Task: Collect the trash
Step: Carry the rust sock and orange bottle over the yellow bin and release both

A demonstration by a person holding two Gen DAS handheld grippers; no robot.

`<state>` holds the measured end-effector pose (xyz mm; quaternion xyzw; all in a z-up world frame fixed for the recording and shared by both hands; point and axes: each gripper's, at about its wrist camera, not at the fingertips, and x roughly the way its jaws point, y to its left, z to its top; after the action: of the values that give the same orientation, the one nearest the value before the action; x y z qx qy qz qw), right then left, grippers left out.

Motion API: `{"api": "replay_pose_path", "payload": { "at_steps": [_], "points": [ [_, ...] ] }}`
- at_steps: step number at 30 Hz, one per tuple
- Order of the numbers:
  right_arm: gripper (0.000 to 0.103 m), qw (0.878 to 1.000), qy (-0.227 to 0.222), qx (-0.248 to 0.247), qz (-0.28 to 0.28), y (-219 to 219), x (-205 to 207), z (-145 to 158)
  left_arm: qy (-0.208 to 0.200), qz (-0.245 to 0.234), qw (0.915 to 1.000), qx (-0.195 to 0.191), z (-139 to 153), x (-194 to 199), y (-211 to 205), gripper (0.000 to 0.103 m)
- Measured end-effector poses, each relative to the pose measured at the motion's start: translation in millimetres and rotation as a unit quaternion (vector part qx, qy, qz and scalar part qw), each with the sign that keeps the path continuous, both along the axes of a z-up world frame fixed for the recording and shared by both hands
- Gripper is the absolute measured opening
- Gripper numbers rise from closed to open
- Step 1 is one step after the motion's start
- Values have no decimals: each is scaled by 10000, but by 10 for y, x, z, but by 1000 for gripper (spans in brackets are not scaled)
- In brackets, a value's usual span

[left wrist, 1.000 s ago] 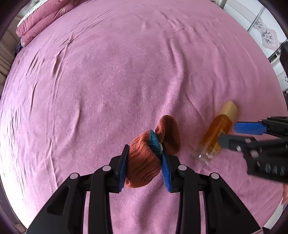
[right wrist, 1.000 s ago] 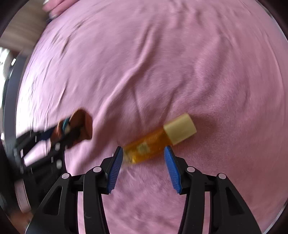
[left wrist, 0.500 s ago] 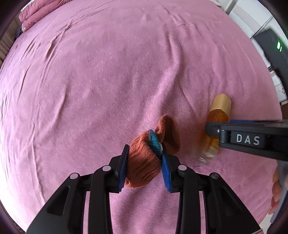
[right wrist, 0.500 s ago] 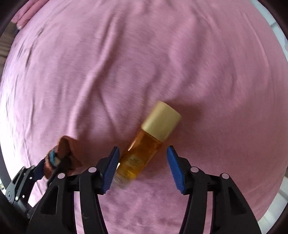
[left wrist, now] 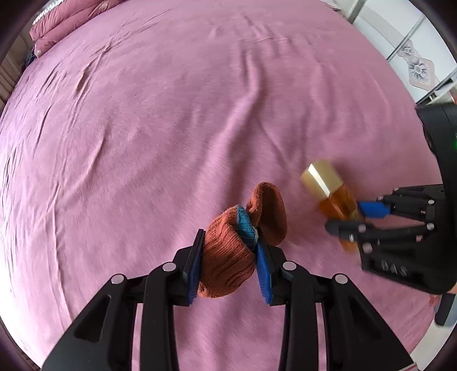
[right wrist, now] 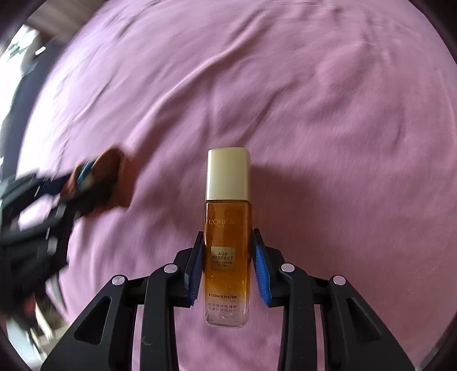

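Observation:
My left gripper (left wrist: 228, 259) is shut on a rust-orange knitted sock (left wrist: 228, 256) with a teal band, held over the pink bedspread (left wrist: 171, 114). My right gripper (right wrist: 227, 268) is shut on an amber cosmetic bottle (right wrist: 225, 242) with a pale gold cap, held lengthwise between the blue pads above the bed. In the left wrist view the bottle (left wrist: 331, 191) and right gripper (left wrist: 357, 217) appear blurred at the right. In the right wrist view the sock (right wrist: 111, 177) and left gripper (right wrist: 85, 182) appear blurred at the left.
The pink bedspread (right wrist: 314, 100) fills both views, wrinkled. Pink pillows (left wrist: 62, 20) lie at the far left corner. A white wardrobe with a flower pattern (left wrist: 414, 62) stands beyond the bed's right edge.
My right gripper closed on the bottle and lifted it off the bed, turning it in line with the fingers. My left gripper kept holding the sock.

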<state>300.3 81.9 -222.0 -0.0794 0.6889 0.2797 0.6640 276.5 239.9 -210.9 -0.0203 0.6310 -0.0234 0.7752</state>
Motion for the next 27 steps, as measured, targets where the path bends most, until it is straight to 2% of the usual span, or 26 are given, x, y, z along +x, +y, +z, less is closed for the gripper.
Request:
{"api": "replay_pose_path", "payload": {
  "at_steps": [4, 10, 18, 25, 27],
  "points": [
    [31, 9988, -29, 23, 479, -324, -406, 154, -59, -58, 9998, -160, 132, -303, -205, 33],
    [31, 9982, -135, 14, 583, -955, -890, 409, -39, -130, 9990, -429, 312, -811, -747, 33],
    [31, 9996, -193, 66, 210, -1672, -1171, 689, 77, -254, 9963, -822, 458, -1398, -1620, 33],
    [31, 9991, -305, 54, -275, -2534, -1349, 885, 149, -543, 9921, -1119, 564, -1470, -2585, 33],
    [31, 9985, -343, 74, -417, -2875, -1384, 942, 154, -702, 9913, -1098, 597, -1468, -2885, 33]
  ]
}}
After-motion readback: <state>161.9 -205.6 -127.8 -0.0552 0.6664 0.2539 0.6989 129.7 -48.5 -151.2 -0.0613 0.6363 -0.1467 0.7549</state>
